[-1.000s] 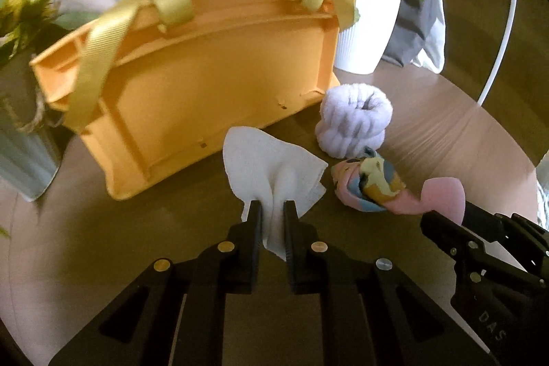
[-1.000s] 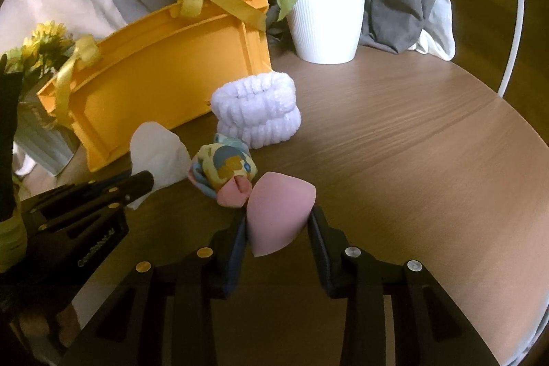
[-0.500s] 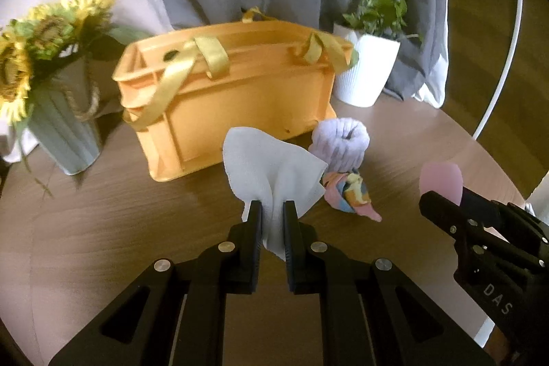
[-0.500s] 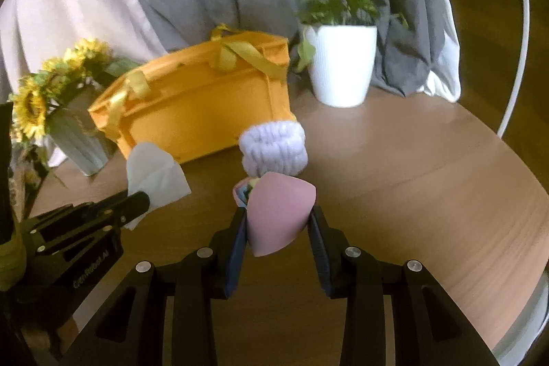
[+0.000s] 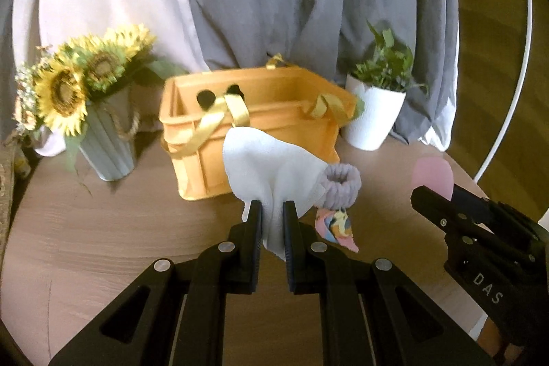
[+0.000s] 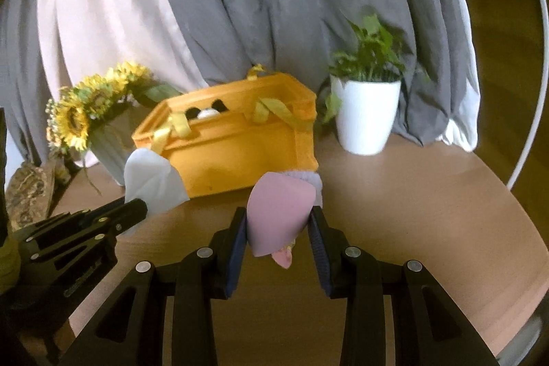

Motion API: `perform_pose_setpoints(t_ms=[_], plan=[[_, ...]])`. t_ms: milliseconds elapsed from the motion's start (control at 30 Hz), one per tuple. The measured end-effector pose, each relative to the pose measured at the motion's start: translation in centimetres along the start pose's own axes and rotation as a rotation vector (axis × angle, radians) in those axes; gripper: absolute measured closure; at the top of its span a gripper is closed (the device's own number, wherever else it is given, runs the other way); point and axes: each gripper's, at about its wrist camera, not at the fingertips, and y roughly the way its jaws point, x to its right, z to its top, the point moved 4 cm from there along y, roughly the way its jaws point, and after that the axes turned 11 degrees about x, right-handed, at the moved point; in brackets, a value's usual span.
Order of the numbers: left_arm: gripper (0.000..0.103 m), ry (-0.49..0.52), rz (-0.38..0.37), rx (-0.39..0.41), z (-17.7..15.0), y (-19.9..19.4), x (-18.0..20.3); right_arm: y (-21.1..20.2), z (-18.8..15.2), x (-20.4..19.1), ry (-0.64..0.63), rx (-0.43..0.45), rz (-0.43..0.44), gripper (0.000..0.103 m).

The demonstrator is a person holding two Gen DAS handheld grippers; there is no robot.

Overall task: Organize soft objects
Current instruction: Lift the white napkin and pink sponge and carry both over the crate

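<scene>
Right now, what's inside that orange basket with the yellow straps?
Inside the orange basket, the right wrist view shows something rounded and white with two black bumps just above the rim, perhaps a plush toy. The basket's walls hide the rest, so I cannot tell what else it holds.

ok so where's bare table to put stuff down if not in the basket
Bare wood lies right of the purple scrunchie, in front of the white plant pot, and in front of the sunflower vase. It is crowded just in front of the orange basket, around the scrunchie and patterned cloth.

The letters "DAS" are showing in white on the black right gripper [image 5: 442, 199], just beside the orange basket [image 5: 254, 139].
</scene>
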Motion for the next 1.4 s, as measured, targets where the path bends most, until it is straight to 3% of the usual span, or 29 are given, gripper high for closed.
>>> perform_pose_setpoints(t_ms=[733, 1400], plan=[[0.090, -0.011, 0.156, 0.224, 6.4, -4.2, 0.5, -1.0, 7.8, -0.6, -0.048, 0.218, 0.169, 0.066], [0.090, 0.021, 0.198, 0.319, 11.5, -1.3, -0.2, 1.9, 13.0, -0.6, -0.052, 0.340, 0.215, 0.066]])
